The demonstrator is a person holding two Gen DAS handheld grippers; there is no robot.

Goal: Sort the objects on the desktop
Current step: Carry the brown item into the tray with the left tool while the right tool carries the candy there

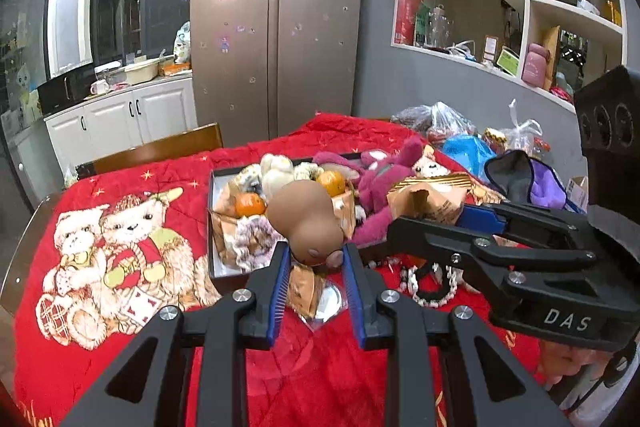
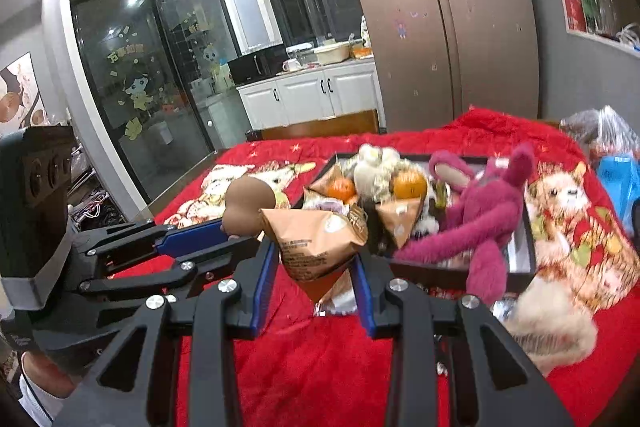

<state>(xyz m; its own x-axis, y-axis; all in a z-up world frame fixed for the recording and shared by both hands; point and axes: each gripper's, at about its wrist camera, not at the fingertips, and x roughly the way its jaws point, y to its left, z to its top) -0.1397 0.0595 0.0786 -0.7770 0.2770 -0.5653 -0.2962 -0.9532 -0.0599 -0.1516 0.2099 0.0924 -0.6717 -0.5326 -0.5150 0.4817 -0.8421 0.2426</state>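
My left gripper (image 1: 314,255) is shut on a smooth brown rounded toy (image 1: 308,223), held in the air in front of a black-rimmed box (image 1: 210,211). The box holds oranges (image 1: 250,205), cream plush toys and snack packets. My right gripper (image 2: 316,267) is shut on a tan snack packet (image 2: 316,243), also lifted off the cloth. In the left wrist view the right gripper (image 1: 432,217) and its packet (image 1: 424,203) are at the right. The right wrist view shows the left gripper (image 2: 240,237) with the brown toy (image 2: 248,207) at the left. A pink plush bear (image 2: 480,211) sprawls across the box (image 2: 528,239).
A red bear-print blanket (image 1: 120,227) covers the table. Another snack packet (image 1: 306,291) and a beaded band (image 1: 428,287) lie on it near the grippers. Plastic bags (image 1: 440,127) and a purple pouch (image 1: 536,179) crowd the back right. A cream plush (image 2: 560,323) lies front right.
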